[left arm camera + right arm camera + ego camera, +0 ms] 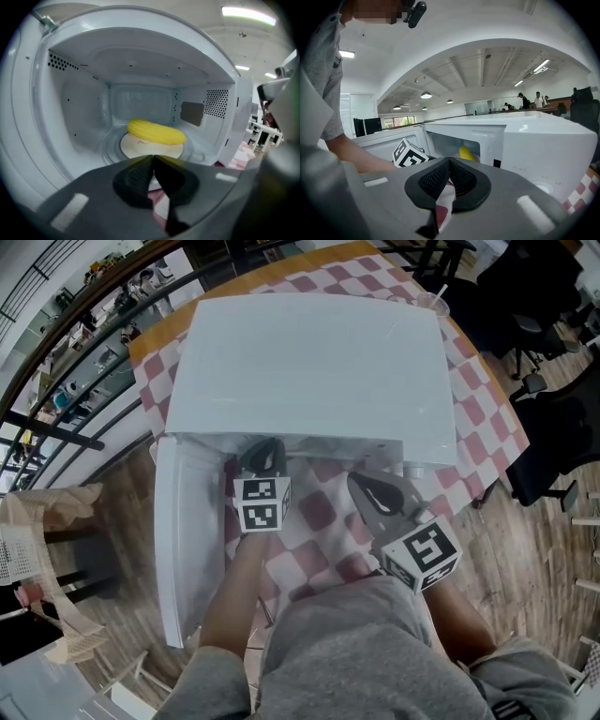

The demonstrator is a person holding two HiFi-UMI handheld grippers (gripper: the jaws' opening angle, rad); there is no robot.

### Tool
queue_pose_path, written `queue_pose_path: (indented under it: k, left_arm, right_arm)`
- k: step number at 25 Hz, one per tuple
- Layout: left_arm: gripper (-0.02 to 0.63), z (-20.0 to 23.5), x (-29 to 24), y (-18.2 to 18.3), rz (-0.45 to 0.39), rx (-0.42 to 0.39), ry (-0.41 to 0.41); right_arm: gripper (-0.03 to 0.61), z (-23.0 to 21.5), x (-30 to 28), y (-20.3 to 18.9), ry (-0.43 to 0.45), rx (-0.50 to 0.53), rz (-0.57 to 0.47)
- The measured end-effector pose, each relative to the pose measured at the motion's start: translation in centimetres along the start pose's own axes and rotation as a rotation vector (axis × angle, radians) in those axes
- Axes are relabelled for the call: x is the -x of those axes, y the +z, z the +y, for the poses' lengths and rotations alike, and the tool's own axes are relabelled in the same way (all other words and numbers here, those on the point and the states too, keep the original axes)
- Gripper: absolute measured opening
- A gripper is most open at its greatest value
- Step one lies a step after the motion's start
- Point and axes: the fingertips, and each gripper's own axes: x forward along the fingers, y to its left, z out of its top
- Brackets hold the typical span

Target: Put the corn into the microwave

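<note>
Well inside the microwave (pixel 309 362), corn (pixel 156 131) sits clear of walls (pixel 84 112).

The left gripper (pixel 153 158) holds its dark fingers (pixel 135 180) pressed together. Just beyond them, a yellow ribbed corn cob (pixel 156 131) lies on a round pale plate (pixel 140 149) inside the open white microwave (pixel 140 56).

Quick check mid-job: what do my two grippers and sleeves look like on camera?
Both the left gripper and right gripper have grey bodies with black, ribbed fingers. Each carries a white cube with black square markers. No cables show. The person wears a grey short sleeve.
</note>
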Motion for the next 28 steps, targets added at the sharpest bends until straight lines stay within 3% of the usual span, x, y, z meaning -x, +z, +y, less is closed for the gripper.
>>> queue_pose_path:
  k: [1,8,12,20,28]
  left_arm:
    - [0.009,0.2,0.3,0.1,0.001,-0.001,0.013]
    - [0.011,-1.2,8.5,1.0,-0.114,-0.009,0.091]
    - [0.011,-4.1,13.6,1.4,-0.177,-0.012,0.066]
    - [0.011,-8.9,21.8,3.1,-0.284,-0.034,-0.009]
    - [0.009,-12.6,26.6,2.4,-0.284,0.01,-0.072]
  right_arm:
    - [-0.002,0.1,0.3,0.4,0.004,0.008,-0.006]
    - [-0.002,0.6,4.6,2.4,-0.021,0.034,-0.086]
    - [-0.002,1.3,8.0,2.3,-0.032,0.084,-0.077]
    - [-0.002,1.4,13.7,0.6,-0.151,0.128,-0.041]
    - [-0.002,2.9,15.4,-1.3,-0.108,0.123,-0.014]
